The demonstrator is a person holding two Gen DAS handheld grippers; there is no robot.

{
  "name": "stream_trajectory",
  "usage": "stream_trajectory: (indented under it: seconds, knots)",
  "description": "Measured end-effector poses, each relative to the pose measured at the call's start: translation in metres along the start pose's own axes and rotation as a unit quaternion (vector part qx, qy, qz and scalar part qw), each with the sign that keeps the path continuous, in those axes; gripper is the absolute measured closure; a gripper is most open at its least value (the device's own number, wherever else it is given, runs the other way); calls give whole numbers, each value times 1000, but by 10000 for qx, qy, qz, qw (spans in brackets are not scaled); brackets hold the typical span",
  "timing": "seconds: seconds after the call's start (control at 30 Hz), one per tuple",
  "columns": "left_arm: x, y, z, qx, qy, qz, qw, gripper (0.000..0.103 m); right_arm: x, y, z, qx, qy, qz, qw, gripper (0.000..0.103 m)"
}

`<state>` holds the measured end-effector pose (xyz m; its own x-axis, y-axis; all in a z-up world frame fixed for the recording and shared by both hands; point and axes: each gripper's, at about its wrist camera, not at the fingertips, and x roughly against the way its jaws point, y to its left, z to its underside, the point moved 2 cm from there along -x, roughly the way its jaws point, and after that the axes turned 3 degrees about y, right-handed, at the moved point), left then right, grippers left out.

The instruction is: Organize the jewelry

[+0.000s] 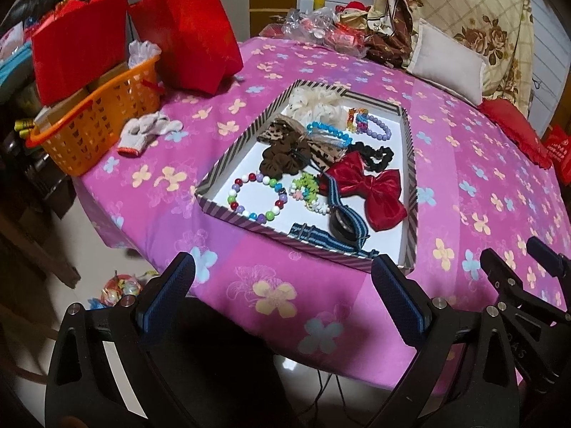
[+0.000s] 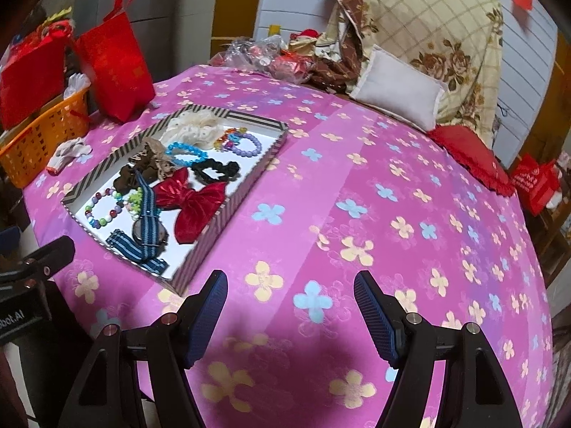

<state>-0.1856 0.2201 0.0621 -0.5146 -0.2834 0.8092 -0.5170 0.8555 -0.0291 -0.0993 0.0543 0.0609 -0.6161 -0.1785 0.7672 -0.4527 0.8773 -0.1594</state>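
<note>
A shallow striped tray sat on the bench, nearer its left edge, under a pink flowered cloth. Inside lay the jewelry in a jumble: a multicoloured bead bracelet at the tray's near left corner, a red bow toward its right wall, a striped-band watch along the near wall, a blue bead bracelet and a purple bracelet toward the far end. The left gripper hung just short of the tray's near wall, its jaws wide and holding nothing. The right gripper hovered over bare cloth beside the tray (also spread well apart, empty). An orange basket stood at the bench's left edge.
</note>
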Motion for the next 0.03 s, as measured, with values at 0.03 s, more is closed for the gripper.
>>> stream_trajectory:
  seconds: [0.03]
  knots:
    - [1,-3,0,-18,1,8,10000,3,-1,-5,2,-69,7,-12,10000,32]
